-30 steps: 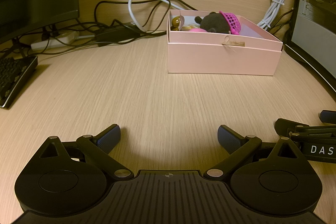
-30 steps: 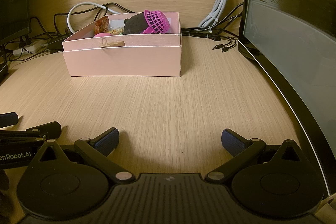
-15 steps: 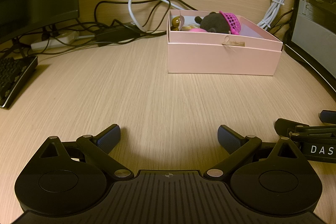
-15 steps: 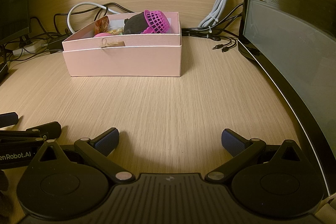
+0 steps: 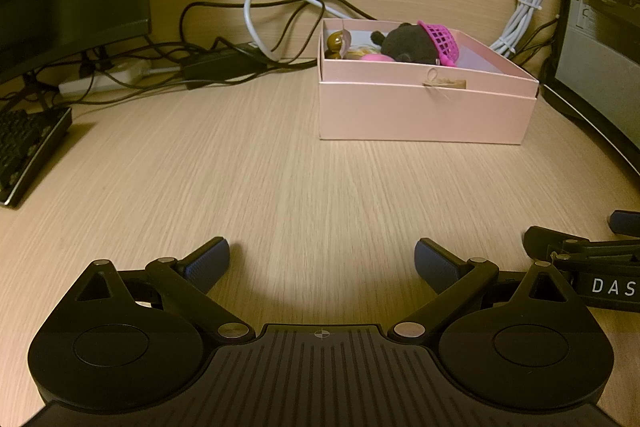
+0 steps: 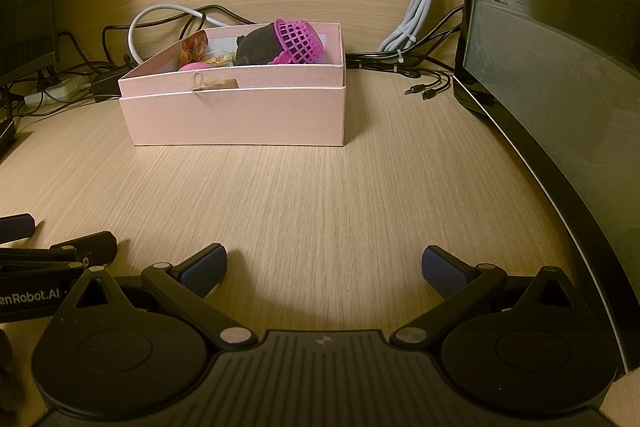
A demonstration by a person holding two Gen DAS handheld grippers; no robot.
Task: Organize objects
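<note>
While both of my tools rest low over the bench, I log the following. Left gripper: fingers spread wide, nothing between them. Right gripper: likewise spread wide, holding nothing; it sits just beside the left one, each showing at the edge of the other's view. Pink box: lid off, standing on the bench well ahead of both grippers, near the back wall. Contents, crowded toward its far end: a magenta mesh basket tipped on its side against a dark plush toy, a pink rounded item, a brown figure; I cannot tell the smaller pieces apart. Tangled cables lie behind the box, a keyboard at far left, a computer case at right.
</note>
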